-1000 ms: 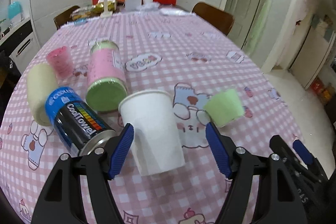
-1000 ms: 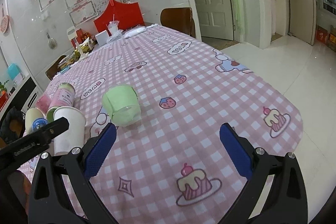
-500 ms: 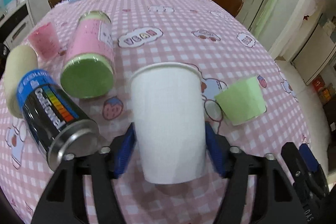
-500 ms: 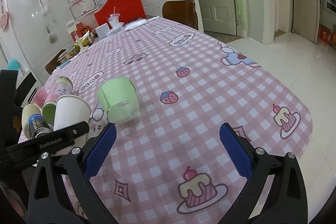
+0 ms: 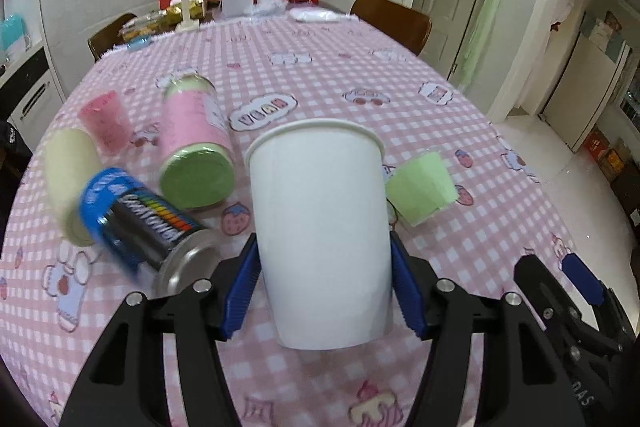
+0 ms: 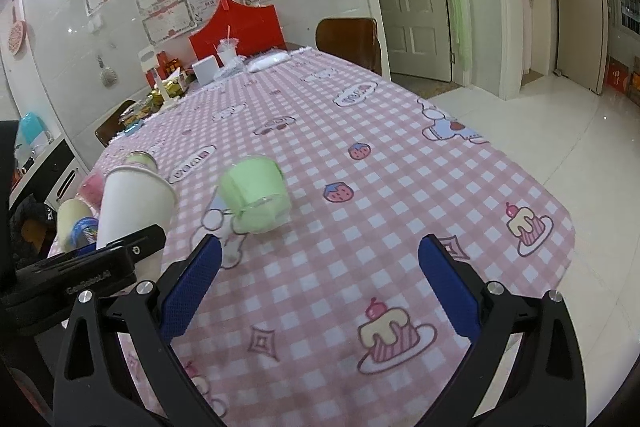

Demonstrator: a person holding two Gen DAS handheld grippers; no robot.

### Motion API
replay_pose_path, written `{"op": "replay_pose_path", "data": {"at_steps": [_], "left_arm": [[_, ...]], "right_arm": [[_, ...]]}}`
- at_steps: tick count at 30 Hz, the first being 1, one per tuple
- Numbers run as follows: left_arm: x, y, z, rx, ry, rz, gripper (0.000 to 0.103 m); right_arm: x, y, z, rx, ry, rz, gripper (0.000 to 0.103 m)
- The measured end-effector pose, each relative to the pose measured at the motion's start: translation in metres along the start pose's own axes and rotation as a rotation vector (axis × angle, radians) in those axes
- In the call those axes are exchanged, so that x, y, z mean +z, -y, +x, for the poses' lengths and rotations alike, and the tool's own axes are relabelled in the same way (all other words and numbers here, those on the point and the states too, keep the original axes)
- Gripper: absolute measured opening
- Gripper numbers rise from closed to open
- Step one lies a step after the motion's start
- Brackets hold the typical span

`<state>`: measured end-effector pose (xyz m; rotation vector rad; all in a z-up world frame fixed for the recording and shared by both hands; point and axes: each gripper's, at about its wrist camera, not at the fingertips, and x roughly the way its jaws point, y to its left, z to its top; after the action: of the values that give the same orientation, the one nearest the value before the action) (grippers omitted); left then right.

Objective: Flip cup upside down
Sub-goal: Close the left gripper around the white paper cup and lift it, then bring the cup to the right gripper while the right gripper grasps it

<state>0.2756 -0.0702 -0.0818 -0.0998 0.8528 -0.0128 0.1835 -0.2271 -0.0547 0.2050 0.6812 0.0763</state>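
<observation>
A white paper cup (image 5: 322,223) stands rim up between the blue pads of my left gripper (image 5: 325,287), which is shut on its lower body and holds it above the pink checked tablecloth. The same cup (image 6: 132,207) shows at the left of the right wrist view, held by the left gripper's black finger. My right gripper (image 6: 320,287) is open and empty over the cloth, to the right of the cup.
A blue and black can (image 5: 140,223), a pink jar with green lid (image 5: 196,147), a cream roll (image 5: 68,179) and a pink cup (image 5: 106,123) lie left of the white cup. A green cup (image 5: 422,187) lies on its side to the right. The table edge and tiled floor are at right.
My left gripper closed on the white cup and lifted it, tilting it towards upright. The right gripper stayed open and shifted only slightly.
</observation>
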Motion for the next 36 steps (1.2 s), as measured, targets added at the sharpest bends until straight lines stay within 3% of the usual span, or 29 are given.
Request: {"op": "replay_pose_path", "data": {"at_steps": [7,11,21,28,36], "left_arm": [[-0.027,-0.020,-0.041,-0.001,0.034,0.008,0.061],[-0.046,-0.035,-0.052,-0.022,0.015,-0.003,0.061],[-0.081,-0.056,-0.039,-0.100,-0.055,-0.024,0.062],[-0.083,-0.050,-0.024,-0.133,-0.097,0.027,0.066],[-0.079,-0.057,-0.021,-0.141,-0.115,-0.002,0.070]], "right_arm": [[-0.016,-0.028,-0.026,0.014,0.023,-0.038,0.095],[-0.029,-0.042,-0.034,0.006,0.017,-0.054,0.095],[-0.055,-0.053,-0.035,-0.041,-0.040,-0.064,0.095],[-0.060,-0.048,-0.025,-0.063,-0.085,-0.044,0.095],[-0.061,-0.051,-0.025,-0.065,-0.095,-0.044,0.095]]}}
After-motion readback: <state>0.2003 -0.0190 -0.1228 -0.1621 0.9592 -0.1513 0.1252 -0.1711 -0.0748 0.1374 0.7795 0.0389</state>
